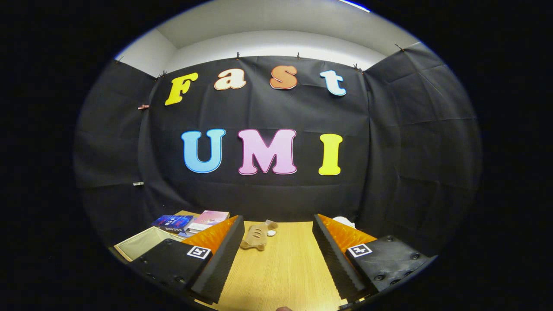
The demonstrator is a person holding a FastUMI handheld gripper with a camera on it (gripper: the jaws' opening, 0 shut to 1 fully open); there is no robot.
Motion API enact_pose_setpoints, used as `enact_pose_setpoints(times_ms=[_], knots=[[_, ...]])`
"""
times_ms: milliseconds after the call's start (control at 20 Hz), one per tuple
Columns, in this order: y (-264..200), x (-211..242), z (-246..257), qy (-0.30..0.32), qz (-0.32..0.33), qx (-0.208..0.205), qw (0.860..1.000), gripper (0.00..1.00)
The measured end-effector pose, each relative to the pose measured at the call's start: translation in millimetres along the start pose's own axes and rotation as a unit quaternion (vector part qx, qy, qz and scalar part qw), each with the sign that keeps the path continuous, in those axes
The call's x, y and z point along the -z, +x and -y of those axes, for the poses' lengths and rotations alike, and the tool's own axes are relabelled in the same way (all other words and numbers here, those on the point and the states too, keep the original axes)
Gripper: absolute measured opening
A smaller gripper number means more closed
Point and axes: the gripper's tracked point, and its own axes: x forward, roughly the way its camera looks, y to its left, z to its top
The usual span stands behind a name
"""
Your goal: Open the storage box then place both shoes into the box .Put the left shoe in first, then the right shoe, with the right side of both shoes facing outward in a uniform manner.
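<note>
My gripper (276, 259) hangs over the wooden table (281, 272) with fingers spread wide and nothing between them. Each finger carries a square black-and-white marker tag; the book covers (190, 222) beyond my left finger show print too small to read. A tan shoe (255, 236) lies ahead between the fingers, nearer the left one. A beige box (140, 244), perhaps the storage box, sits beside my left finger.

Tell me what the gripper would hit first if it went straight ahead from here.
Probably the tan shoe lying on the wooden table, just beyond the open gripper and slightly toward its left finger. Depth is unclear; aimed higher, it would pass over to the black cloth wall.
</note>
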Motion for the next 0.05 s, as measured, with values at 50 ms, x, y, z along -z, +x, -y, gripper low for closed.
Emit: enact_pose_setpoints(times_ms=[50], knots=[[-1.2,-3.5,1.5,0.01,0.012,0.001,1.0,0.98]])
